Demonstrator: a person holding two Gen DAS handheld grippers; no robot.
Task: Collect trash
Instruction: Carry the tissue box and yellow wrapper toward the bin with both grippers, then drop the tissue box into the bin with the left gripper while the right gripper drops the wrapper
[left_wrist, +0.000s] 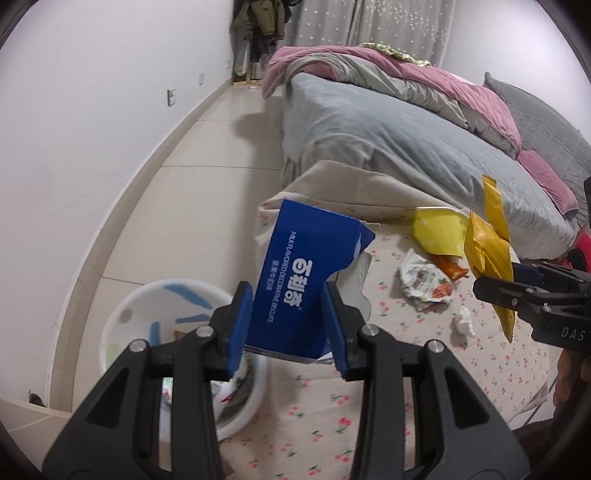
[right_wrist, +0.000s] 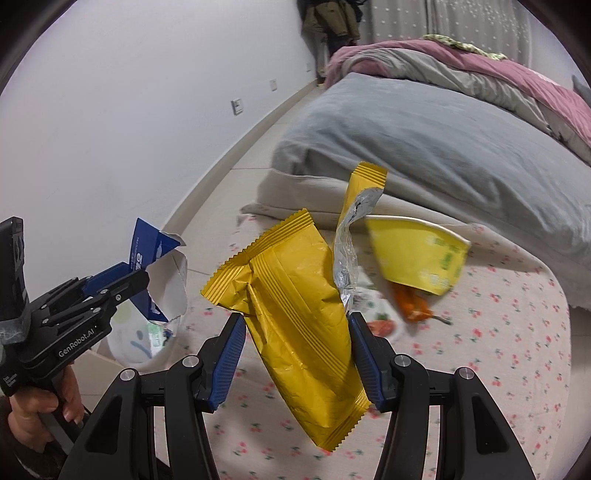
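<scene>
Your left gripper (left_wrist: 288, 328) pinches the blue box (left_wrist: 295, 280): both blue pads press its flat sides, and the box stands nearly upright between them, torn top edge up and tipped a little right. The gripper points forward and down. The box hangs over the edge where the cherry-print cloth (left_wrist: 480, 369) meets the floor, with the white bin (left_wrist: 122, 317) just below and left of it. The bin already has scraps inside.

Your right gripper (right_wrist: 297, 354) pinches the yellow wrapper (right_wrist: 295, 310). Its pads are set wider than the left's and close on the wrapper's two sides; the crinkled bag fills the gap, slanting from upper left to lower right, its serrated bottom hanging below the pads. A torn strip with silver lining sticks up from the top right. This gripper also points forward and down, over the cloth.

The two grippers are side by side, apart, not touching. In the right view your left hand (right_wrist: 40, 402) wraps the handle of the left gripper, fingers curled under it; the bin shows behind that gripper.

Still on the cloth: a yellow cup (right_wrist: 417, 254) on its side near the bed (right_wrist: 443, 140), an orange scrap (right_wrist: 410, 306) beside it, a white printed wrapper (left_wrist: 424, 284) and a small tissue wad (left_wrist: 463, 321).
</scene>
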